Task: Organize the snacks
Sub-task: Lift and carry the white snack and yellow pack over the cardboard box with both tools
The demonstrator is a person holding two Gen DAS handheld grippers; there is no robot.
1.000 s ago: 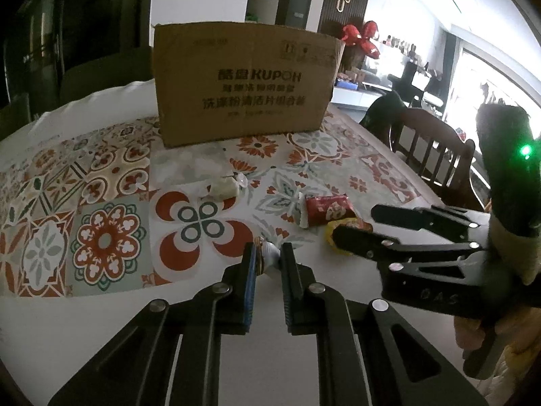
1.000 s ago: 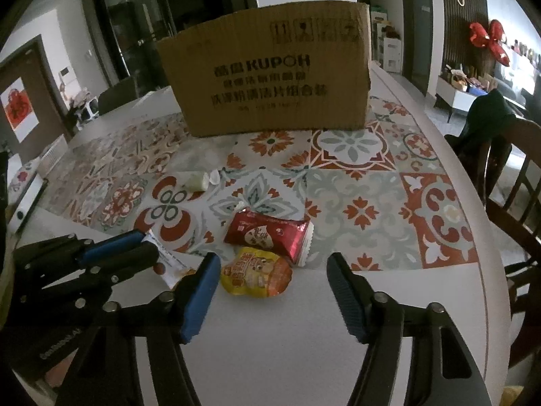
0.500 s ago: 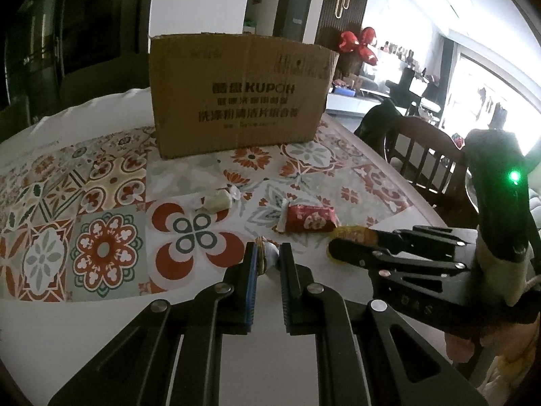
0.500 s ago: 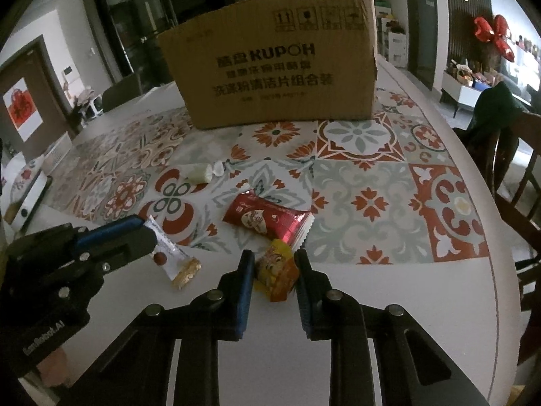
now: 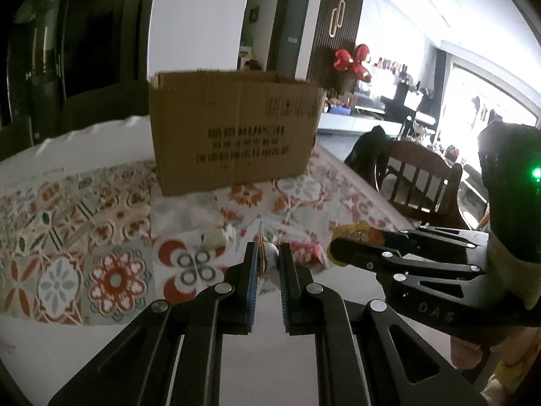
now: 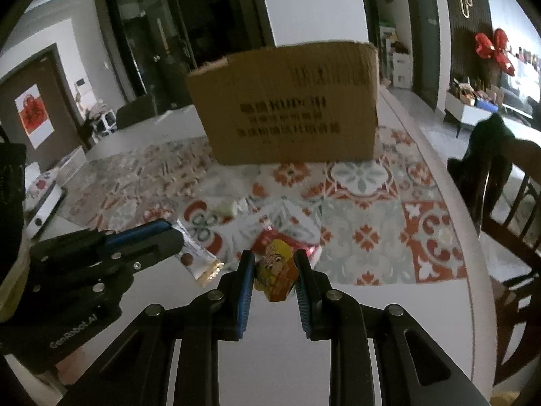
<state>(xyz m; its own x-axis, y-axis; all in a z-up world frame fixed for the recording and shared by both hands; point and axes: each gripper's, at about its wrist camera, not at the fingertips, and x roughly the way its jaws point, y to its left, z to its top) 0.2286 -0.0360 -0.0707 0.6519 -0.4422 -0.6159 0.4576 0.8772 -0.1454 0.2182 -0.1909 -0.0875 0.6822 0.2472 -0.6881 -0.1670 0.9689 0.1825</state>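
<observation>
Item one: my left gripper (image 5: 267, 264), fingers clamped on a clear snack packet (image 6: 197, 258). My left camera gives only a sliver of it between the pads; the right camera shows its full length, sticking out past the fingertips with a brown sweet inside.

Item two: my right gripper (image 6: 274, 275), closed tight on a yellow snack pouch (image 6: 275, 272), held clear of the table (image 6: 389, 321). From the left it is just a yellow edge (image 5: 353, 230) at the fingertips.

Item three: red snack pack (image 6: 287, 240), lying on the patterned cloth (image 6: 365, 209) just behind the pouch.

Item four: small pale wrapped piece (image 6: 231, 207), farther back; blurred, possibly a candy.

Item five: cardboard box (image 5: 233, 132), upright at the far end of the cloth, top open in my left view.
</observation>
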